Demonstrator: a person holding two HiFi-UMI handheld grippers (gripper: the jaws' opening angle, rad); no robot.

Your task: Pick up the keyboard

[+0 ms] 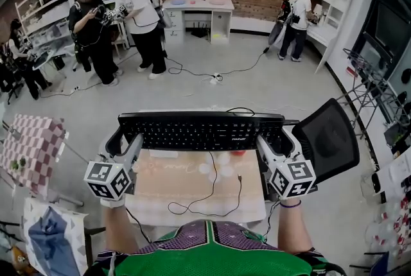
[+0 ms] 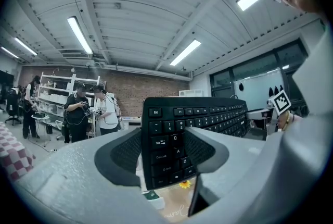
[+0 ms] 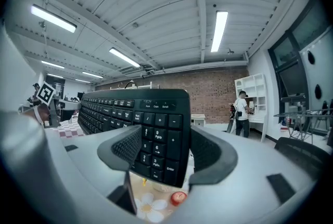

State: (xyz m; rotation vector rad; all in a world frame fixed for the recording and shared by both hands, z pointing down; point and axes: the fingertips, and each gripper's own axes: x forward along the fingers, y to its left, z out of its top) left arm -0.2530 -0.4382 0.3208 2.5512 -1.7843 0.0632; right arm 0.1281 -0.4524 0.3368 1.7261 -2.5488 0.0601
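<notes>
A black keyboard is held off the table, spanning between my two grippers, keys facing me. My left gripper is shut on its left end, and my right gripper is shut on its right end. In the left gripper view the keyboard stands edge-on between the dark pads of the left gripper, Esc key uppermost. In the right gripper view the number-pad end of the keyboard sits clamped in the right gripper. Its cable trails down onto the table.
Below lies a table with a pale floral mat. A black office chair stands close at the right. A checkered cloth is at the left. Several people stand far off on the grey floor, with cables there.
</notes>
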